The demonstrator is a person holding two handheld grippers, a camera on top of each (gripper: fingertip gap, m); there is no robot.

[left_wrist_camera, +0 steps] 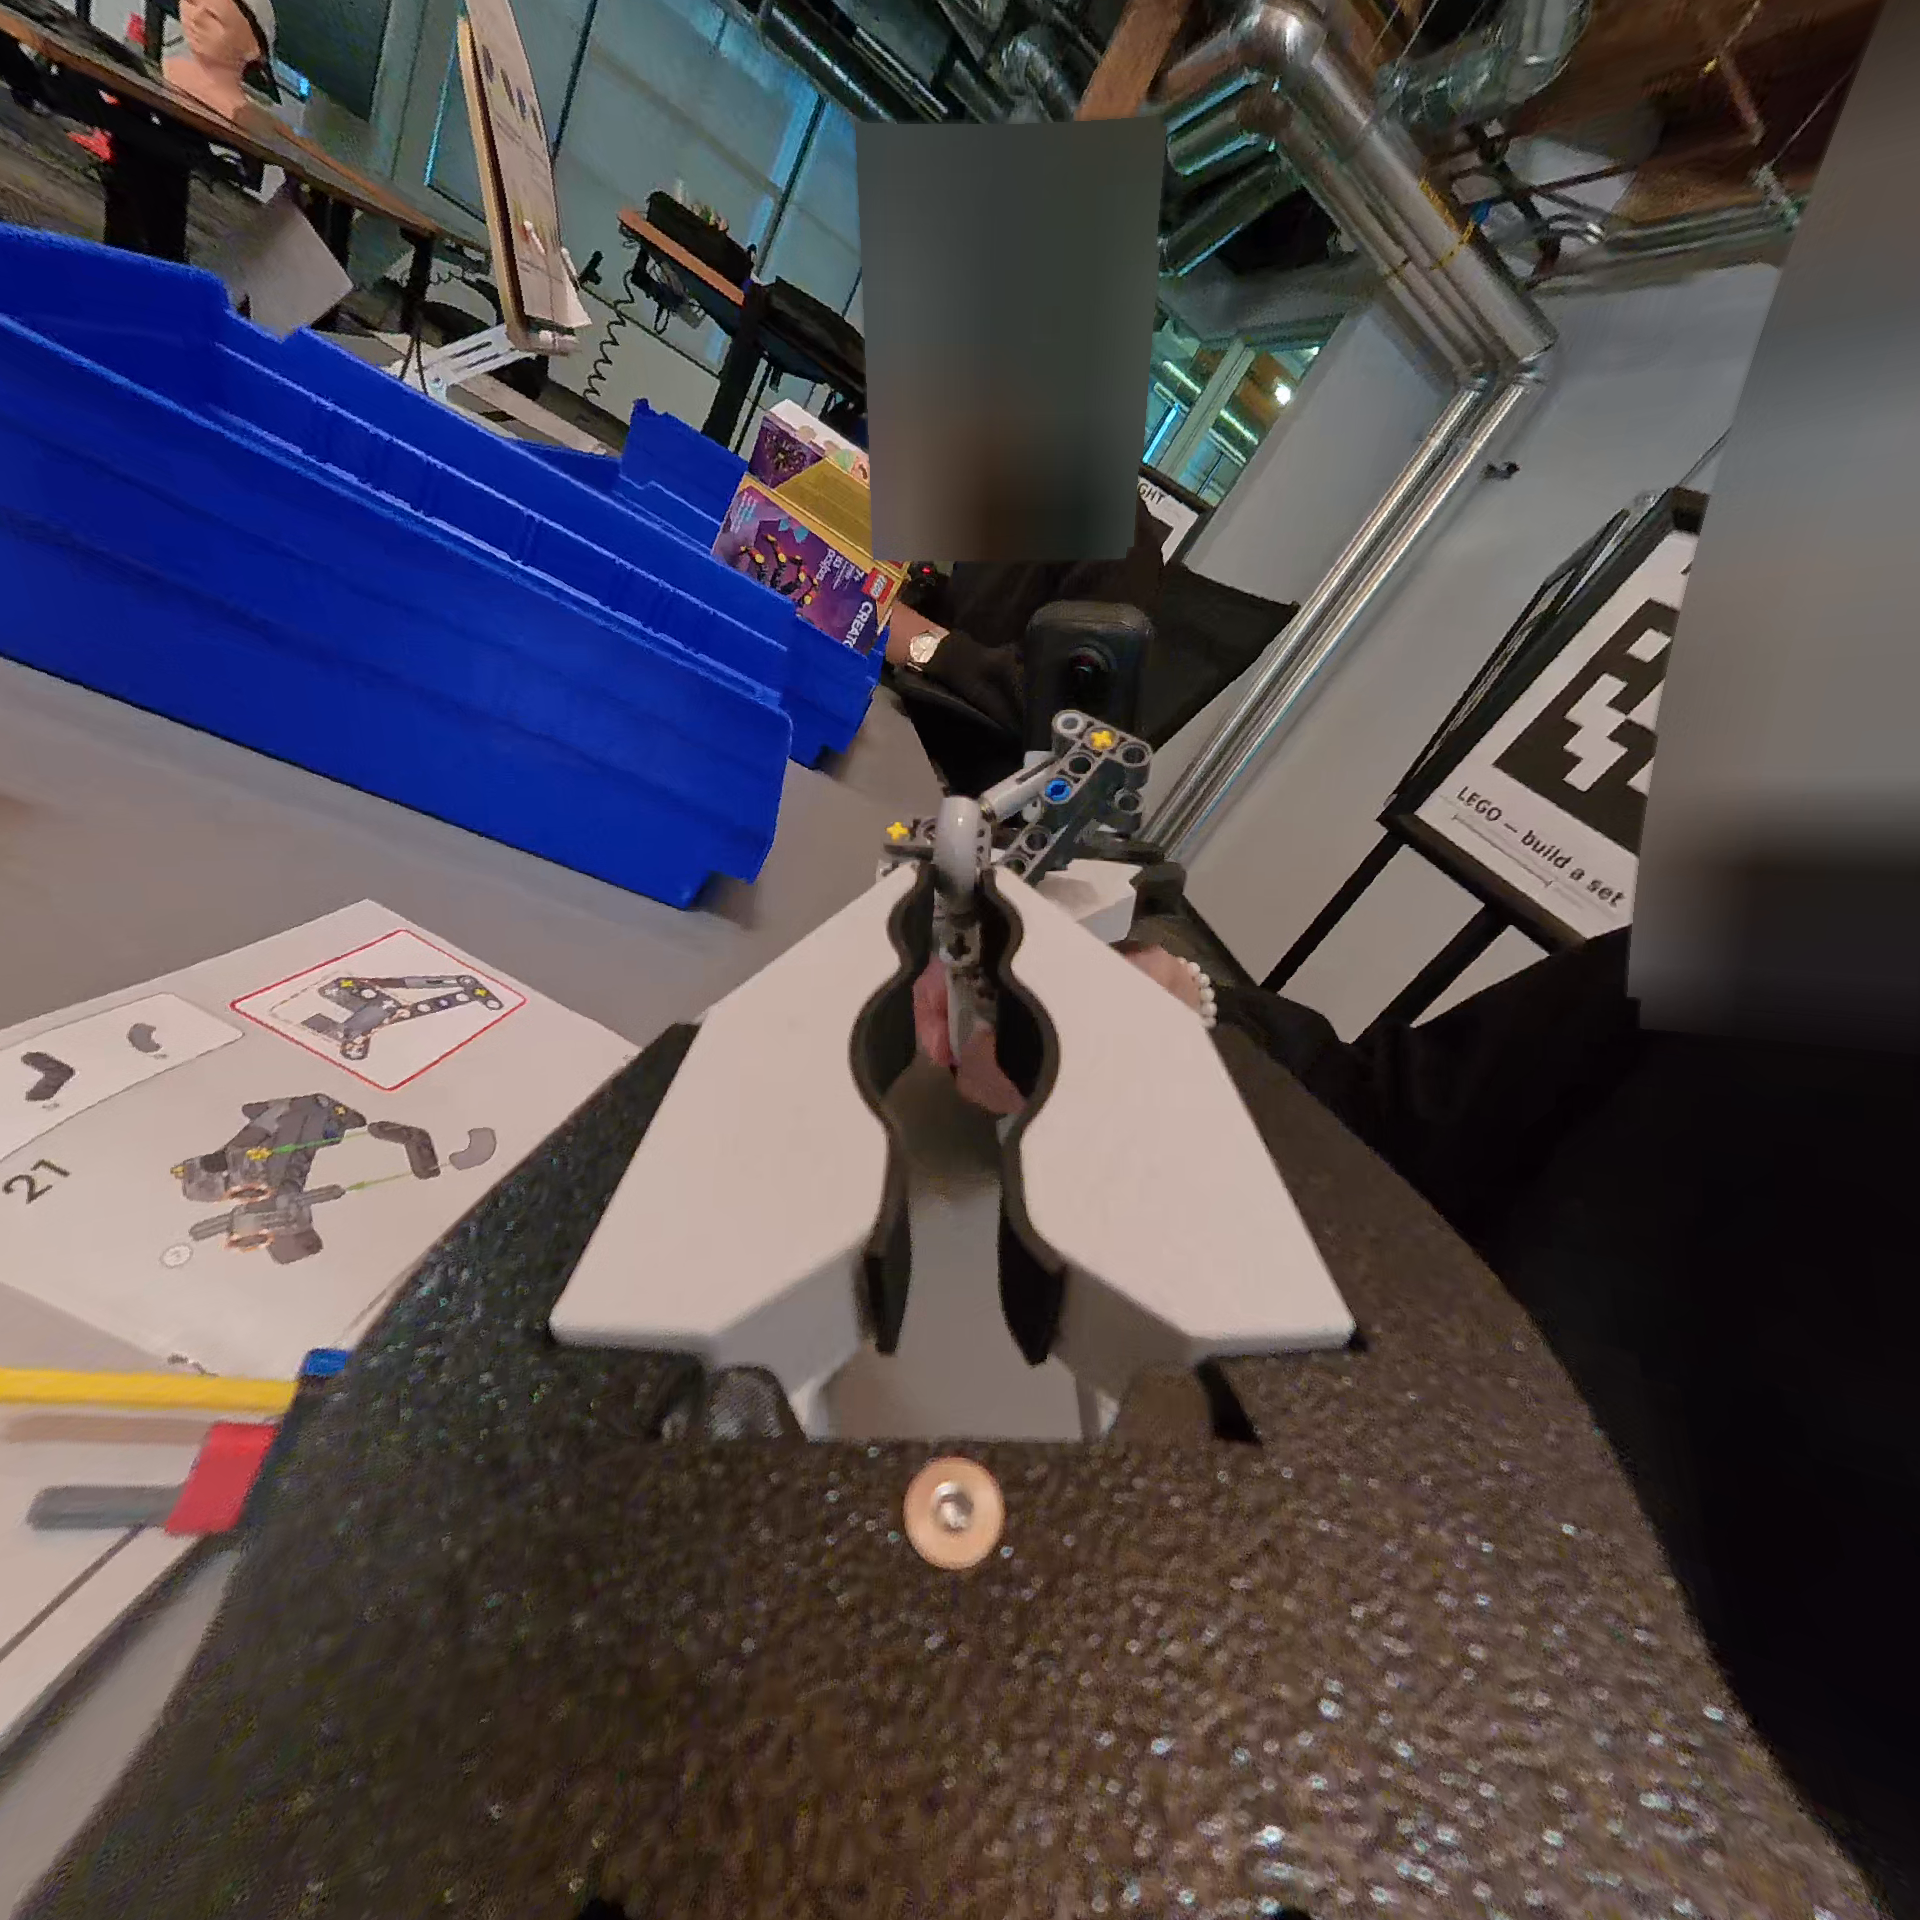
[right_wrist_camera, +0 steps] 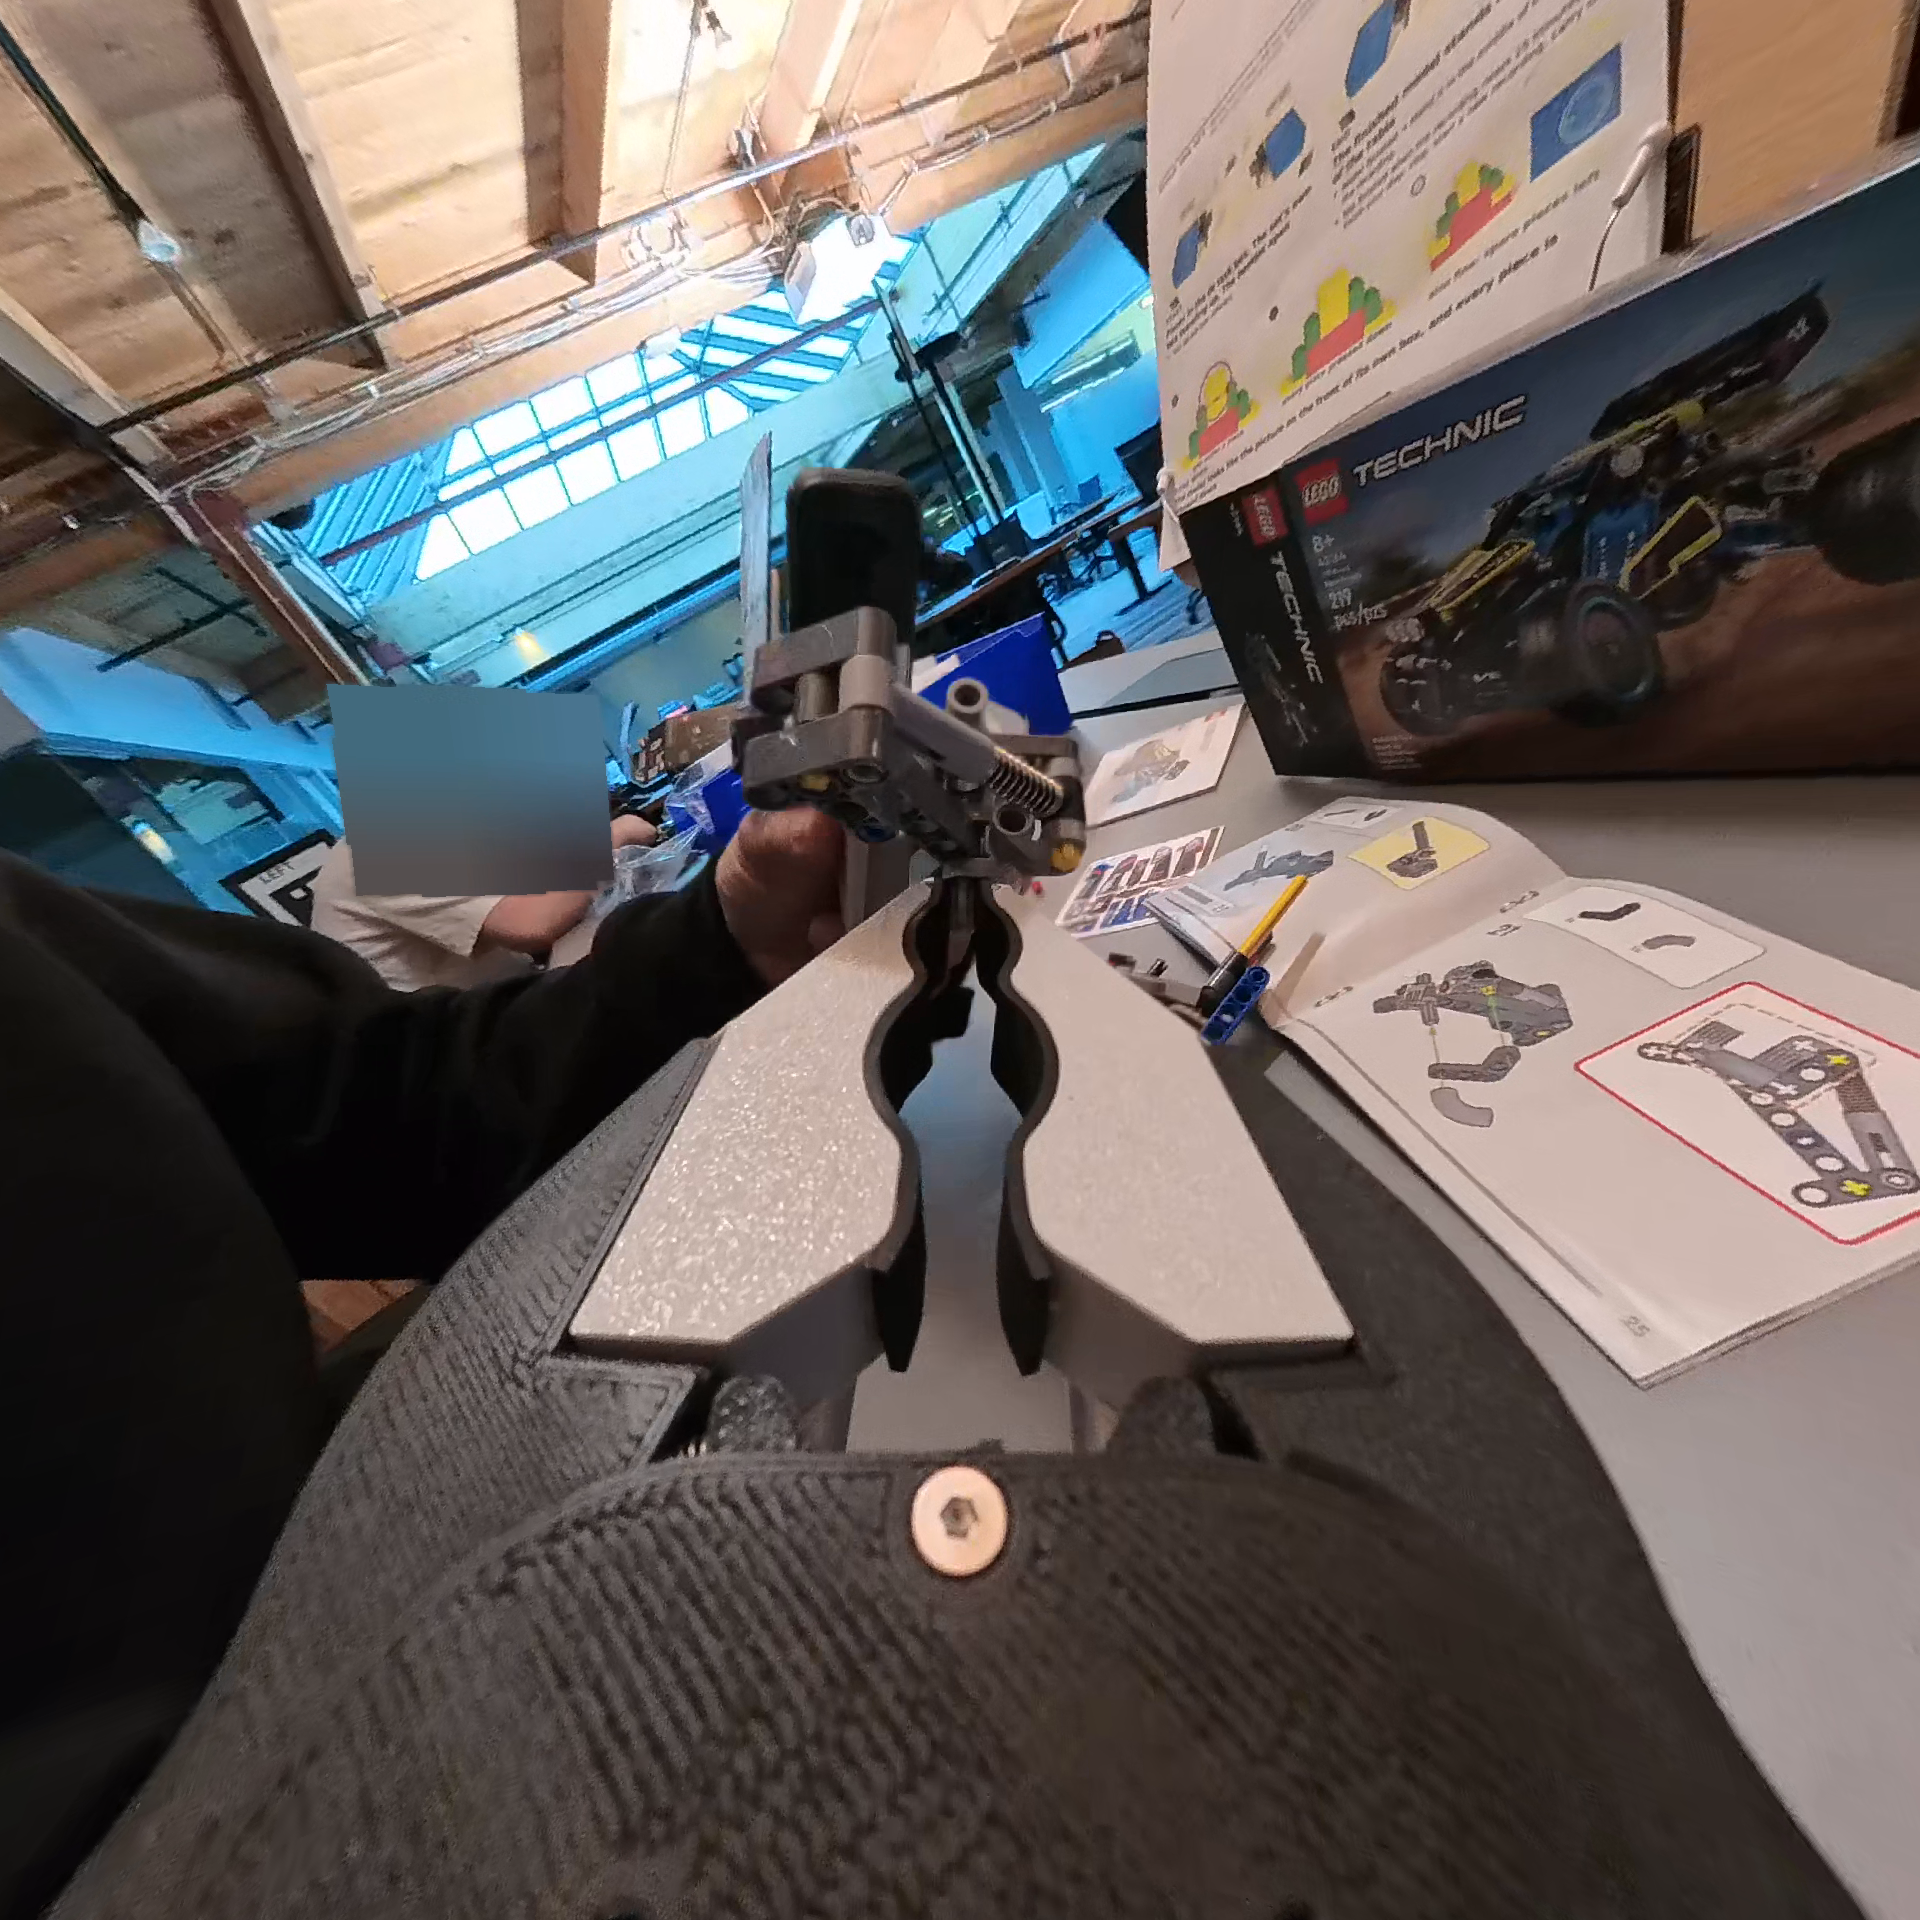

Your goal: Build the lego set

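Observation:
A dark grey Technic assembly of holed beams with yellow and blue pins is held in the air between both grippers. My left gripper is shut on a light grey curved piece at the assembly's near end. In the right wrist view the assembly shows a coil spring. My right gripper is shut on its underside. The left gripper's body and a hand are right behind it.
An open instruction booklet lies on the grey table. Blue bins stand at the left. A Lego box, a sticker sheet and a blue beam on a yellow axle lie beyond the booklet. A person in black sits across the table. The tips of both grippers are at nearly the same place.

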